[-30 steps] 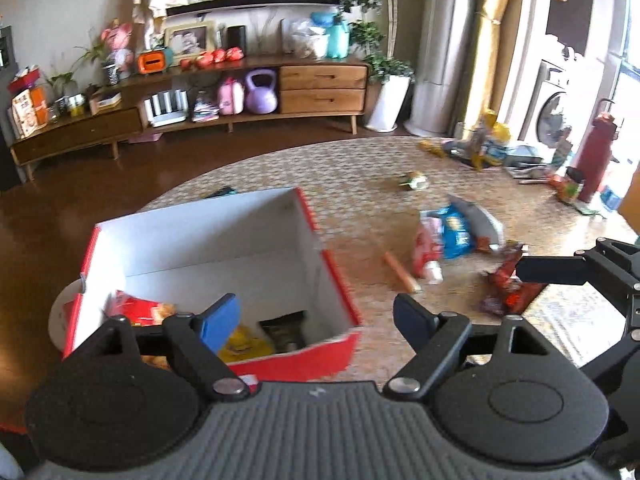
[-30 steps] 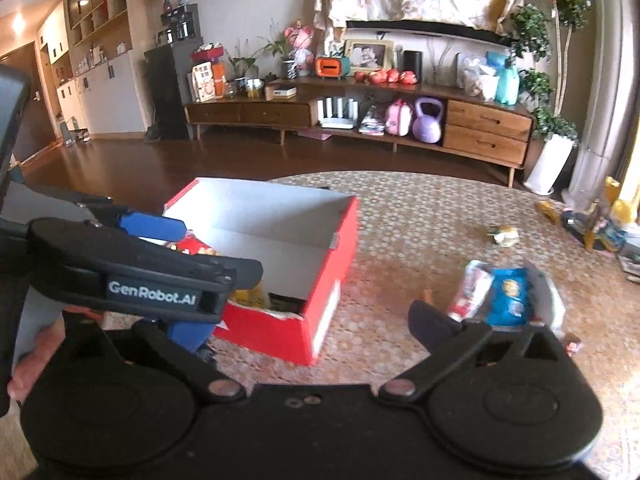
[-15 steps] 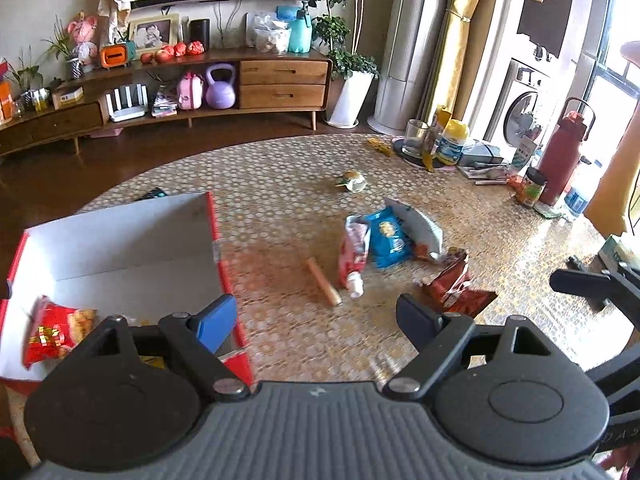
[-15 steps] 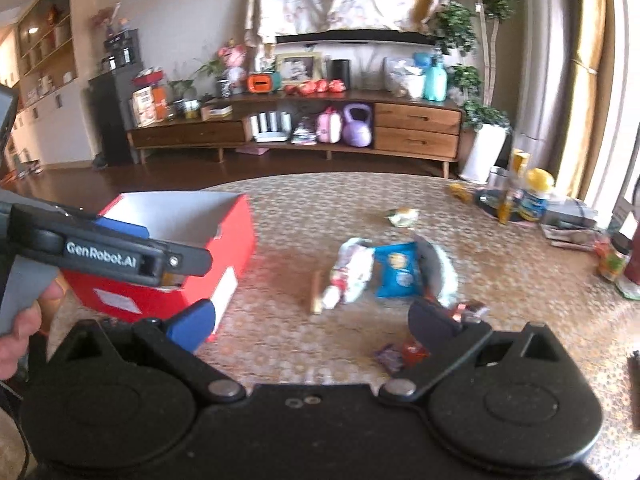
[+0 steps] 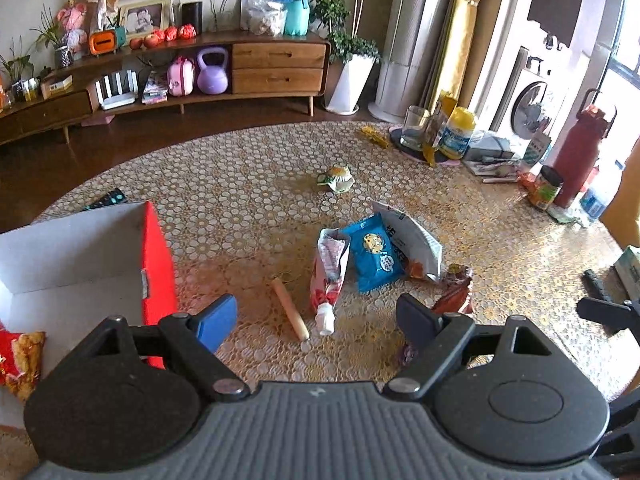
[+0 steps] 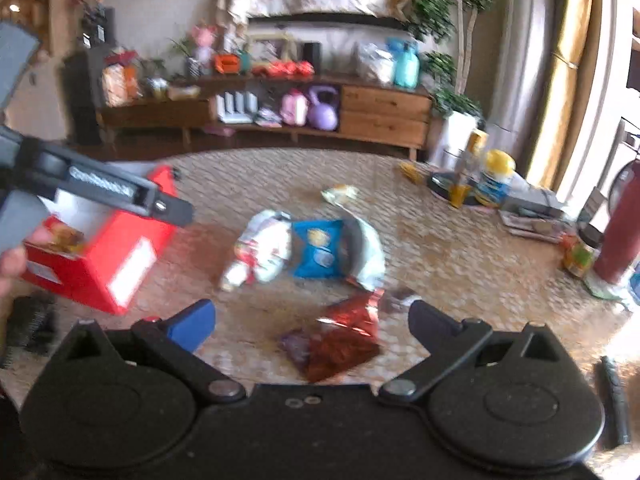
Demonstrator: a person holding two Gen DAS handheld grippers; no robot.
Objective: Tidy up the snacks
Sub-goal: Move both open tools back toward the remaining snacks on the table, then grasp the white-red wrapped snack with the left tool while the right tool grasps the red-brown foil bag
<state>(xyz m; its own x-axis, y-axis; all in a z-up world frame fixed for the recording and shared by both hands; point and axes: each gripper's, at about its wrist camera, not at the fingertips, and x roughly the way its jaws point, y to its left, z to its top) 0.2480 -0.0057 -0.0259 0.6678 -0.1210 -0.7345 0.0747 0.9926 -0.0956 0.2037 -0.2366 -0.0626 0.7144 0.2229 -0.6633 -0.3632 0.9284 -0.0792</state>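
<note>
A red box (image 5: pixel 160 256) with a white inside stands at the left of the table and holds a red snack bag (image 5: pixel 18 354). Loose snacks lie mid-table: a sausage stick (image 5: pixel 290 314), a red-white pouch (image 5: pixel 330 276), a blue cookie pack (image 5: pixel 374 250), a white bag (image 5: pixel 416 232), a dark red bag (image 5: pixel 456 292) and a small burger-print pack (image 5: pixel 338 179). My left gripper (image 5: pixel 316 320) is open and empty above the sausage stick. My right gripper (image 6: pixel 312 324) is open and empty just above the dark red bag (image 6: pixel 340 340). The box (image 6: pixel 104 264) is at its left.
A glass, bottles and papers (image 5: pixel 452 136) crowd the far right of the table, with a red flask (image 5: pixel 580 148) and a jar (image 5: pixel 546 188). A remote (image 5: pixel 106 201) lies behind the box. The other gripper's arm (image 6: pixel 100 192) crosses the right wrist view.
Both grippers have swung right, away from the box and over the loose snacks. The right gripper has come down close over the dark red bag. Both stay open.
</note>
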